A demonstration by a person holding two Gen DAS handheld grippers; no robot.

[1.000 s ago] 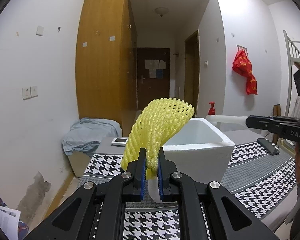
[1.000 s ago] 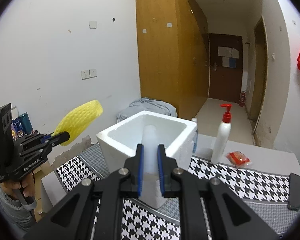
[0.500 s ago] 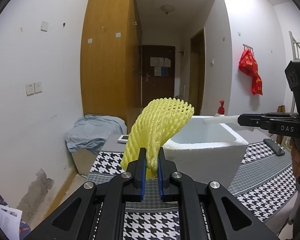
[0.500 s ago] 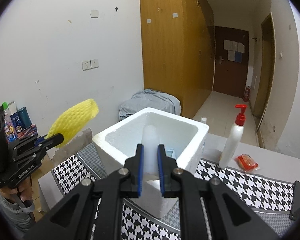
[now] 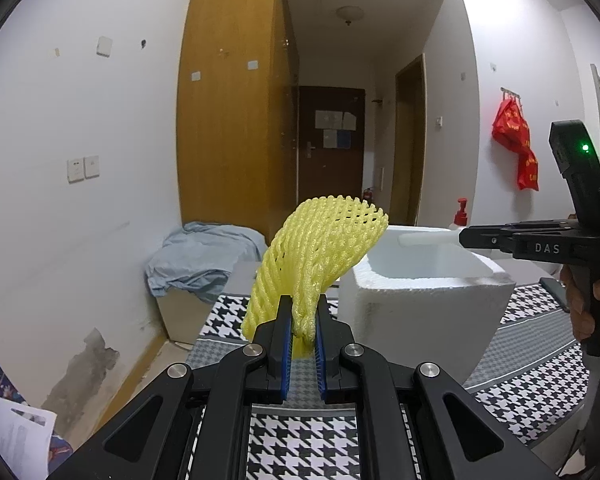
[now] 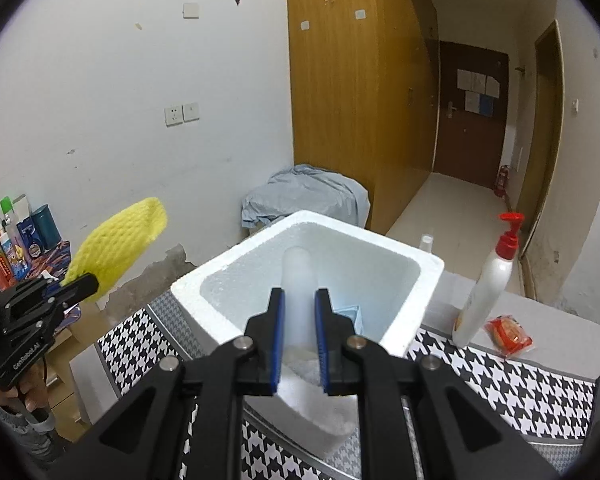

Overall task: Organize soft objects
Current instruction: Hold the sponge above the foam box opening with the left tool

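Foam box (image 6: 400,312) as landmark — right hand-held gripper (image 6: 299,338) clamped on white foam tube (image 6: 297,276) above its opening, left hand-held gripper (image 5: 302,334) pinching yellow foam net (image 5: 320,252) just left of it — both likely poised for dropping in.

The left gripper (image 5: 302,322) is held level, its blue-padded jaws clamped on the gathered end of a yellow foam mesh fruit sleeve (image 5: 320,256) — the sleeve fans upward beyond the tips. The right gripper (image 6: 299,312) points downward, jaws closed on a translucent white foam tube (image 6: 296,280) — a hand (image 5: 580,300) grips its handle.
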